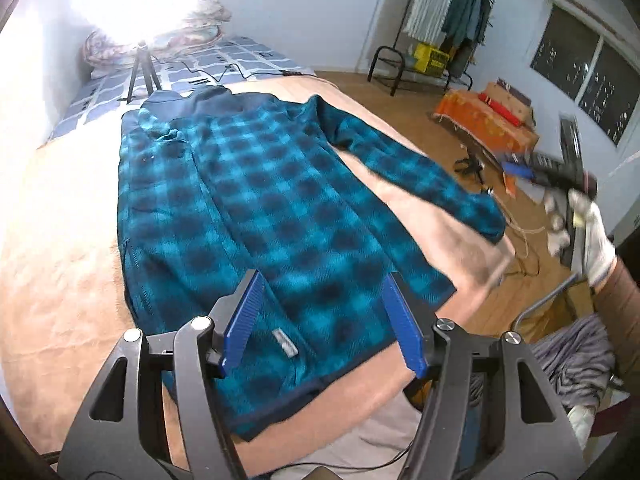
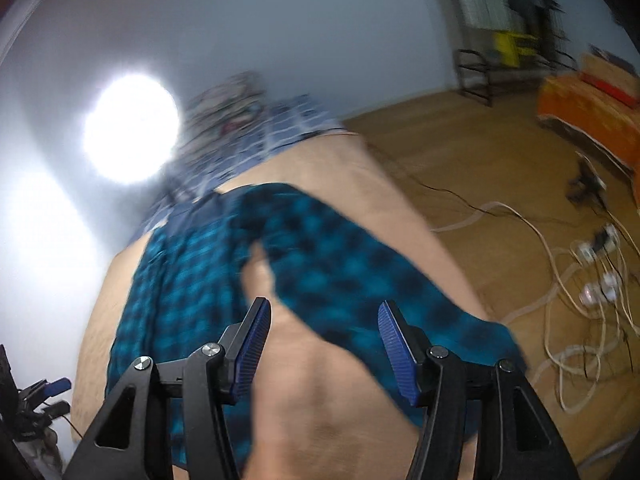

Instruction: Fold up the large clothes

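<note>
A large blue-and-black plaid jacket [image 1: 256, 184] lies flat on a tan blanket [image 1: 60, 280] on the bed, collar at the far end. Its right sleeve [image 1: 420, 176] stretches out toward the bed's right edge. My left gripper [image 1: 325, 280] hovers open above the hem with nothing between its blue pads. Off the bed's right side, a gloved hand [image 1: 592, 236] holds the blurred right gripper [image 1: 520, 166]. In the right wrist view the right gripper [image 2: 324, 306] is open and empty above the sleeve [image 2: 340, 264] and the blanket [image 2: 320, 400]. That view is smeared.
A bright lamp on a tripod [image 1: 140, 72] stands on the patterned sheet beyond the collar. White cables and plugs [image 2: 580, 280] litter the wooden floor on the right. An orange mattress [image 1: 484, 120] and a clothes rack [image 1: 452, 12] stand farther off. Grey cloth [image 1: 572, 352] lies lower right.
</note>
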Demonstrator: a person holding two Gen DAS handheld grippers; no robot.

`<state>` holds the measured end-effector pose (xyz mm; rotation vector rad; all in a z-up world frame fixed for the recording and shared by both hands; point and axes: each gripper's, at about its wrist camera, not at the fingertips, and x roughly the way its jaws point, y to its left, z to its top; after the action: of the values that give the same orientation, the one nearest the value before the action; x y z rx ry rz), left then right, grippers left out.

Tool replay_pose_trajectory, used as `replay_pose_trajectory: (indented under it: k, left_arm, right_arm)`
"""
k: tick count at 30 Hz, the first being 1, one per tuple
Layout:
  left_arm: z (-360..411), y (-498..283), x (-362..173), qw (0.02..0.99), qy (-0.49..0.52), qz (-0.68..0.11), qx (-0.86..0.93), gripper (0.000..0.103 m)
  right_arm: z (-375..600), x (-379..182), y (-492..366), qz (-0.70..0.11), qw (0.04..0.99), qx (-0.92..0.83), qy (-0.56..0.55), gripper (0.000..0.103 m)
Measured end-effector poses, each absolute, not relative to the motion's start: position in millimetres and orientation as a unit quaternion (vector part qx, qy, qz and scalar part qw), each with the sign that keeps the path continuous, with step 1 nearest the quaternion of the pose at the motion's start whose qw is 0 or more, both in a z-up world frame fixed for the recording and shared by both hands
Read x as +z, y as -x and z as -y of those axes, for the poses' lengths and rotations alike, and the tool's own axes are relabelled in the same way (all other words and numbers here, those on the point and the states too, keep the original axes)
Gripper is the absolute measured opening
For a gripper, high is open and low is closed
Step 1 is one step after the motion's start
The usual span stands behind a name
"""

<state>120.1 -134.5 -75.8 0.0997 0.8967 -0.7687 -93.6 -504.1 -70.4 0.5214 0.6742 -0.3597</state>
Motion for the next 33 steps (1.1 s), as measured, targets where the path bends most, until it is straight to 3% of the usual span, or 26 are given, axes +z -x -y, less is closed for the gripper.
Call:
replay_pose_trajectory:
  k: [6, 19, 20, 21, 24, 29, 33]
  left_arm:
    - [129, -143, -98, 0.804, 0.039, -0.467, -0.366, 0.064]
    - [168, -140, -109, 0.777, 0.029, -0.486, -0.400, 0.064]
    - [169, -138, -109, 0.778, 0.027, -0.484, -0.400, 0.064]
    - [169, -136, -107, 0.779, 0.025, -0.483, -0.400, 0.064]
    - [165, -130, -103, 0.783, 0.022, -0.477, -0.400, 0.064]
    - [155, -121, -92, 0.787, 0.030, -0.473, -0.394, 0.064]
    - [149, -111, -80, 0.791, 0.030, -0.465, -0.397, 0.064]
  right_arm:
    - [554, -112, 152, -0.337, 0.856, -0.239, -0.310, 0.061]
    - [615, -192, 170, -0.325, 0.801, -0.240, -0.443, 0.068]
    - [616, -195, 167, -0.325, 0.799, -0.236, -0.448, 0.062]
    - [615, -194, 167, -0.321, 0.800, -0.230, -0.451, 0.046]
    - [607, -177, 169, -0.304, 0.820, -0.218, -0.432, 0.036]
    - [587, -155, 172, -0.272, 0.832, -0.154, -0.458, 0.035]
    - [578, -157, 164, -0.299, 0.832, -0.156, -0.440, 0.034]
